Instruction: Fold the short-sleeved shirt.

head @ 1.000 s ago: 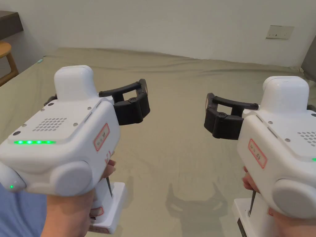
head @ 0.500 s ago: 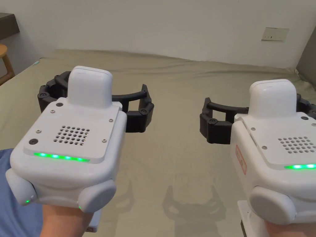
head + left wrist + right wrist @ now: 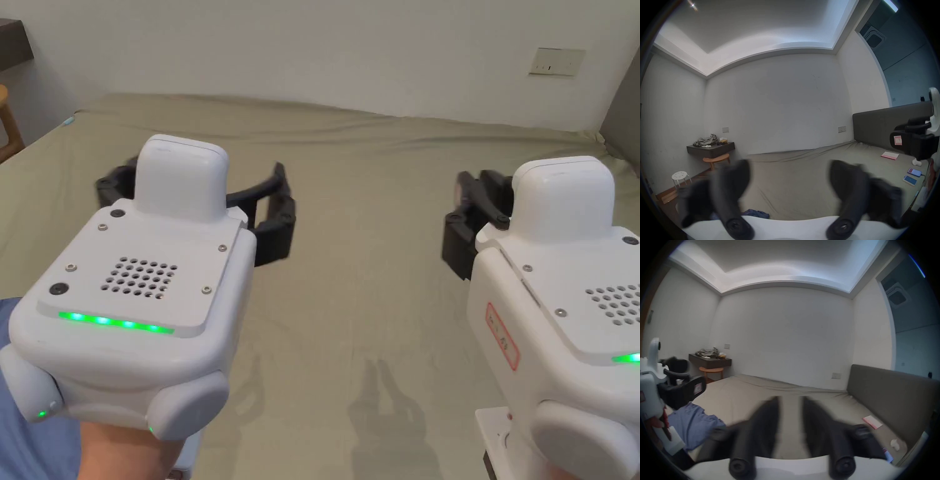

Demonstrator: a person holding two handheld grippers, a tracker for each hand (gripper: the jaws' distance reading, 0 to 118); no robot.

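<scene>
Two grippers are up in the air over the bed (image 3: 375, 206), and neither holds anything. My left gripper (image 3: 789, 178) has its jaws spread wide, with bare sheet showing between them. My right gripper (image 3: 791, 415) has its jaws drawn near each other with a narrow gap left, so I read it as nearly closed on nothing.

The shirt (image 3: 693, 423) is a blue crumpled heap on the bed, below and to the left of my right jaws, close under the left gripper's handle. In the left gripper view a dark blue scrap (image 3: 756, 213) peeks out just beneath the jaws, at the edge of the gripper body; I take that for the same garment.

My main worry is the approach: both sets of jaws point out over bare sheet, past the shirt, so a straight descent would pinch bedsheet and no shirt. Grabbing the heap blind could also catch several layers at once and leave it twisted when lifted. The right jaws would need to widen before any pick.

As for its lie, the heap is too bunched for me to tell collar from hem. Its longer spread seems to run across my right jaws, from left toward centre, but I cannot call a true axis.
</scene>
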